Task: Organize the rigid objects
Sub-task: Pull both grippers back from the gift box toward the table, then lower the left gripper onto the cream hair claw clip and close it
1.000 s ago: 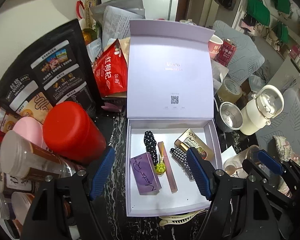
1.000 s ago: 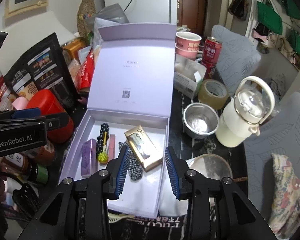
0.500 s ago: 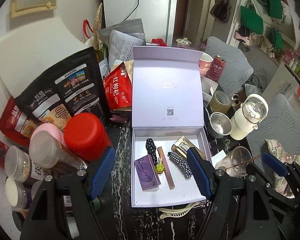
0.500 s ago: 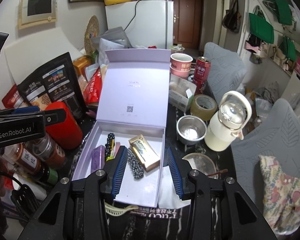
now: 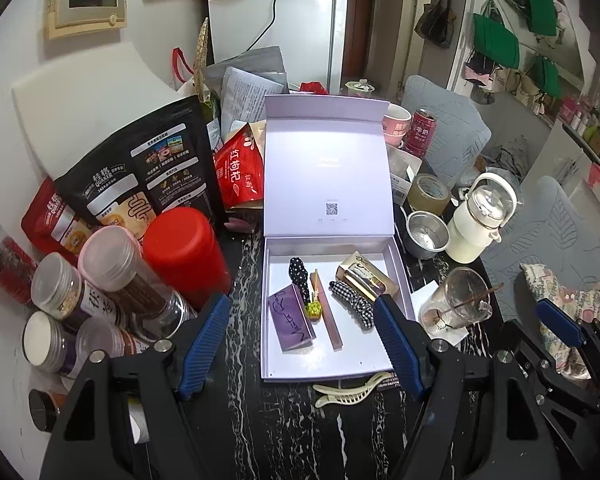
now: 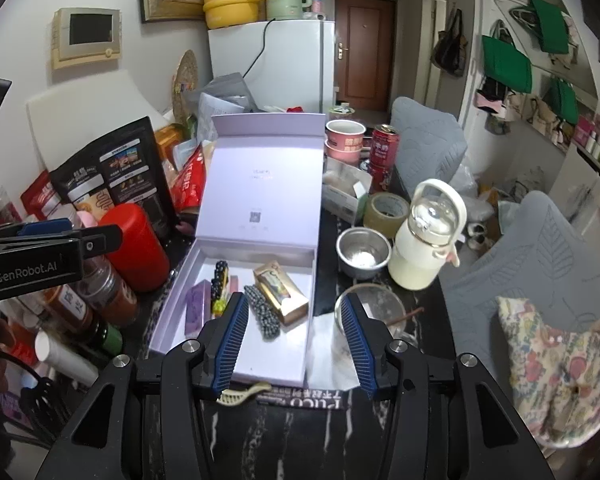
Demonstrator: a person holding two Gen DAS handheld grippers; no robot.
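An open lilac gift box (image 5: 404,280) (image 6: 168,312) sits on the dark marble table with its lid upright. It holds a purple card (image 5: 291,318), a pink strip (image 5: 327,312), a polka-dot hair tie (image 5: 299,276), a gingham bow (image 5: 352,300) and a gold box (image 5: 366,278) (image 6: 280,292). A cream hair claw clip (image 5: 350,390) (image 6: 240,393) lies on the table at the box's near edge. My left gripper (image 5: 302,344) is open and empty above the box front. My right gripper (image 6: 294,340) is open and empty, raised over the box's near right corner.
A red canister (image 5: 184,252), several jars (image 5: 80,292) and snack bags (image 5: 140,168) crowd the left. To the right stand a steel cup (image 5: 426,234), a cream bottle (image 5: 480,220), a tape roll (image 5: 428,194) and a glass with a stick (image 5: 458,304). A chair (image 6: 540,260) stands right.
Both grippers have risen and pulled back from the box, so it looks smaller. The right gripper's jaws have opened wider. Nothing in the box has moved.
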